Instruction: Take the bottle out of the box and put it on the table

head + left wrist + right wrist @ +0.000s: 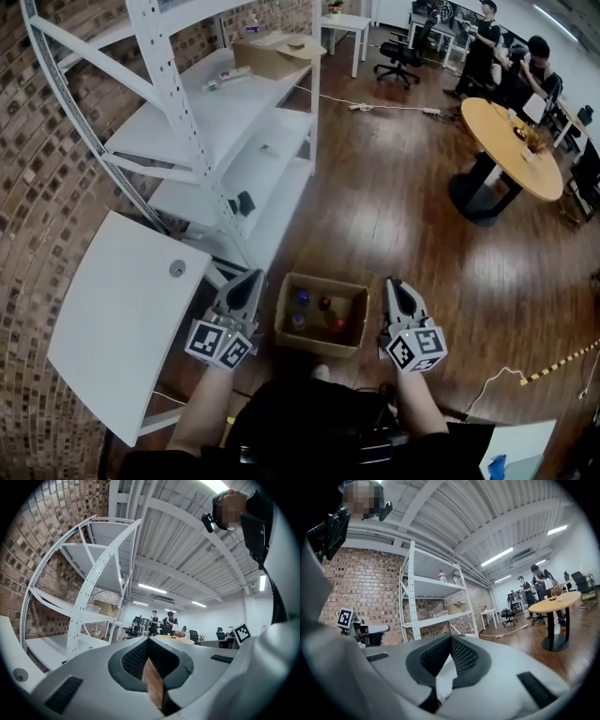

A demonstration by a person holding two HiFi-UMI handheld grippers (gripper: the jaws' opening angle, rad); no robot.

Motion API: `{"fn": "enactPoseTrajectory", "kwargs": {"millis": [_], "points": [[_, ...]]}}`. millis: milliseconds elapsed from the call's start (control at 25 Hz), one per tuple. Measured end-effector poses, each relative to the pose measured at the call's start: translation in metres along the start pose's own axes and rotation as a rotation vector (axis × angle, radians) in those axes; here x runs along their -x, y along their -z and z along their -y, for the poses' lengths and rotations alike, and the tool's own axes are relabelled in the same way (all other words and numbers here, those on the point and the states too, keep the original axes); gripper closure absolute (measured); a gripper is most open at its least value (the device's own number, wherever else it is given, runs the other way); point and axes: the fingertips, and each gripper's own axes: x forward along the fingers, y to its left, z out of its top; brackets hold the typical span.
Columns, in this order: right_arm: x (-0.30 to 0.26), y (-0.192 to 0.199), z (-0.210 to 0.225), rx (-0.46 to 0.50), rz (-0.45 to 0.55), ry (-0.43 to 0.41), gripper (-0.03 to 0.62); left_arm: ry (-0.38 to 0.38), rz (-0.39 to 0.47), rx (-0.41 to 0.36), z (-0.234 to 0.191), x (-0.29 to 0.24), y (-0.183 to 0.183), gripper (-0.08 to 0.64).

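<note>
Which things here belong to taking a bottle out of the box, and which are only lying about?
For the job: cardboard box on the floor, bottles inside it, white table, left tool, right tool.
Just lying about: white rack, box on its shelf, round wooden table, office chair.

Box open at the top, room free on the right, crowded on the left.

The box (317, 341) stands on the floor (394, 206) with no lid, so it can be entered from above, but the bottles (302, 298) inside stand close together. Near left, the white worktop (122, 319) is bare except for one small round fitting (177, 269). The shelf rack (225, 141) blocks the far left. On the right the floor is open as far as the round table (511, 145).
</note>
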Motion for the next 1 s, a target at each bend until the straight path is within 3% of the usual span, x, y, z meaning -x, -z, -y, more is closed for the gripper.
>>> {"fn": "enactPoseTrajectory", "kwargs": {"millis": [240, 600, 1000], "points": [[-0.003, 0.006, 0.021, -0.009, -0.004, 0.031, 0.588, 0.004, -0.013, -0.009, 0.002, -0.013, 0.004, 0.56], [-0.01, -0.002, 0.0, 0.049, -0.014, 0.02, 0.588, -0.007, -0.036, -0.004, -0.014, -0.023, 0.002, 0.56], [-0.01, 0.061, -0.005, 0.013, -0.16, 0.049, 0.588, -0.011, -0.17, 0.034, -0.028, -0.011, 0.054, 0.56]]}}
